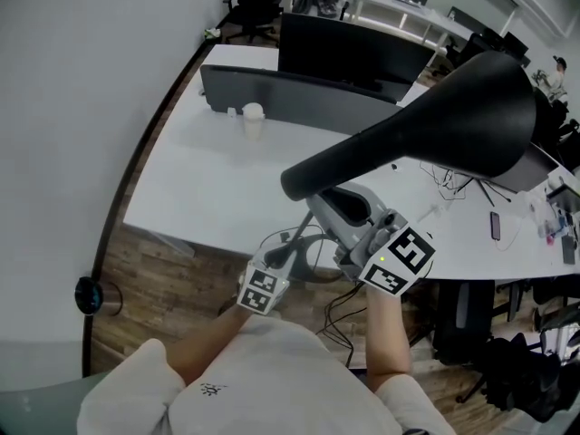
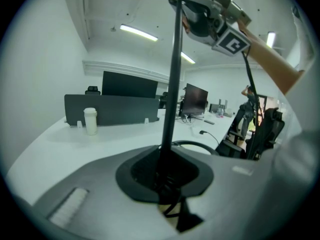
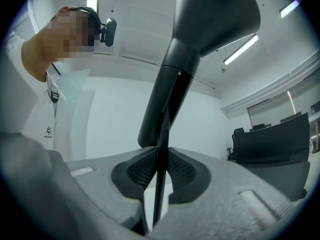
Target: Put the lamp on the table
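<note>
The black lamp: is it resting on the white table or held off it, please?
Held off it: left gripper and right gripper clamp the black lamp by its pole, tilted in the air by the white table.

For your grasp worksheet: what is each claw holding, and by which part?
Both hold the black lamp by its thin pole: the left claw lower down, the right claw higher, near the shade.

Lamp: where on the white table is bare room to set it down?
Free: the left part of the table, between the cup, the grey divider and the near edge. Crowded: the right side, with cables and a phone, past the lamp.
</note>
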`<state>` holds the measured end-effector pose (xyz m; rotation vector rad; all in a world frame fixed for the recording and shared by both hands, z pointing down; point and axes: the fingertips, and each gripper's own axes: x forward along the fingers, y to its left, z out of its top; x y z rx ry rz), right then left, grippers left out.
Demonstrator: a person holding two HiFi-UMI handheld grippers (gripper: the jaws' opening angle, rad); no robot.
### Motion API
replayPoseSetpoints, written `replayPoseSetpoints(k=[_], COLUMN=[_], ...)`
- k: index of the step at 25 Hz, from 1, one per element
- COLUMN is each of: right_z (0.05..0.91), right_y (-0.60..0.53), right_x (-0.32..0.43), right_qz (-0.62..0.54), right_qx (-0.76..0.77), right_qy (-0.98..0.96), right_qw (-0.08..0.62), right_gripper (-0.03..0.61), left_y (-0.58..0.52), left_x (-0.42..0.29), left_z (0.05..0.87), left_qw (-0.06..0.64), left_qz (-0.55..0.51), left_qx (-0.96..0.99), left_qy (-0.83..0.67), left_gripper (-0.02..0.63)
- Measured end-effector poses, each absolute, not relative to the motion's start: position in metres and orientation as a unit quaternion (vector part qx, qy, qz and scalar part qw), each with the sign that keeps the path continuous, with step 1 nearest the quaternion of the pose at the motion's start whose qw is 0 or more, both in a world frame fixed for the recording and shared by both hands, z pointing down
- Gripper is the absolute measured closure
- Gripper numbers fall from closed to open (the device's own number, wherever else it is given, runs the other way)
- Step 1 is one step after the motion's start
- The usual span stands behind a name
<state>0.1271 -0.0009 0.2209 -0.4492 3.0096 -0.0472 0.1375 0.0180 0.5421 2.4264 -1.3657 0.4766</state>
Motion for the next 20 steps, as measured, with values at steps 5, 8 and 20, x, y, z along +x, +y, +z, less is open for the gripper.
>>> replayPoseSetpoints(k=[5, 8, 20], right_z=[0.221, 0.220, 0.217], right_y=[-0.002, -0.004, -0.037], right_x=[0.124, 0.124, 0.118], right_qz=[-0.018, -0.016, -0.015], right_qx=[-0.147, -0.149, -0.171], right_qy=[0.988, 0.987, 0.984], right_qw=[0.050, 0.053, 0.055], right_gripper=[0.531, 0.531, 0.531], left_y=[0.021, 0.020, -0.014], left_x=[0.138, 0.140, 0.130], left_z=[0.542, 0.542, 0.538], left_qw=[0.162, 0.161, 0.153], left_qz=[0.168, 0.166, 0.169], left_qx=[0.851, 0.853, 0.864], left_qy=[-0.471, -0.467, -0.450], left_gripper=[0.566, 0.566, 0.566])
